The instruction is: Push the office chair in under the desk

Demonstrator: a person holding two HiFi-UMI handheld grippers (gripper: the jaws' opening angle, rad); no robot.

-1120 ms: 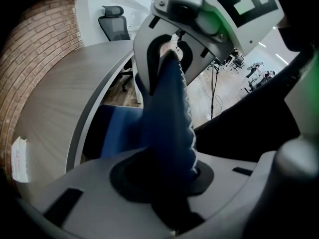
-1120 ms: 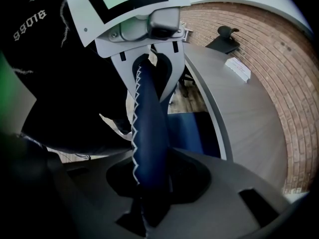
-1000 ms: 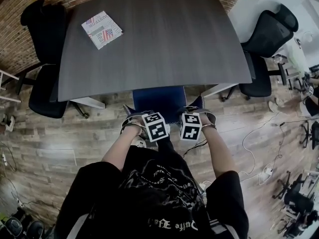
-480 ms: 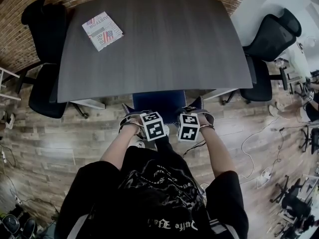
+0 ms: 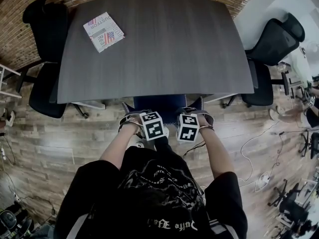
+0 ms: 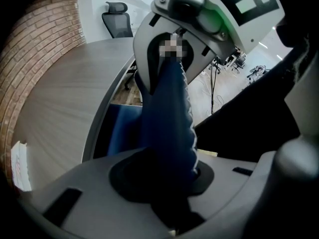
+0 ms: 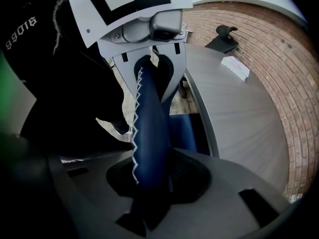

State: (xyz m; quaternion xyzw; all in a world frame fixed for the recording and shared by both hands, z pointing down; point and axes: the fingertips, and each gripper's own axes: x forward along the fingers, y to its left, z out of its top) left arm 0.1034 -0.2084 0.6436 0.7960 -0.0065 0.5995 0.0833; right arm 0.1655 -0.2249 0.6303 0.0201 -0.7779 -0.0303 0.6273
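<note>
The blue office chair (image 5: 158, 105) stands at the near edge of the dark grey desk (image 5: 159, 44), with its seat mostly under the top. Only a strip of seat and the top edge of the backrest show. My left gripper (image 5: 130, 117) is shut on the left part of the backrest's top edge, my right gripper (image 5: 200, 114) on the right part. In the left gripper view the blue padded edge (image 6: 167, 118) runs out of the left gripper (image 6: 164, 178) toward the right gripper (image 6: 199, 29). In the right gripper view the stitched blue edge (image 7: 149, 128) sits in the right gripper (image 7: 149, 178).
A magazine (image 5: 103, 31) lies on the desk's far left corner. Black office chairs stand at the desk's left end (image 5: 47, 59) and right end (image 5: 271, 49). A brick wall (image 5: 15, 44) runs behind the desk. Cables (image 5: 251, 143) trail over the wooden floor at the right.
The chair and both grippers have moved toward the desk. Less of the blue seat shows in front of the desk's edge than a second ago.
</note>
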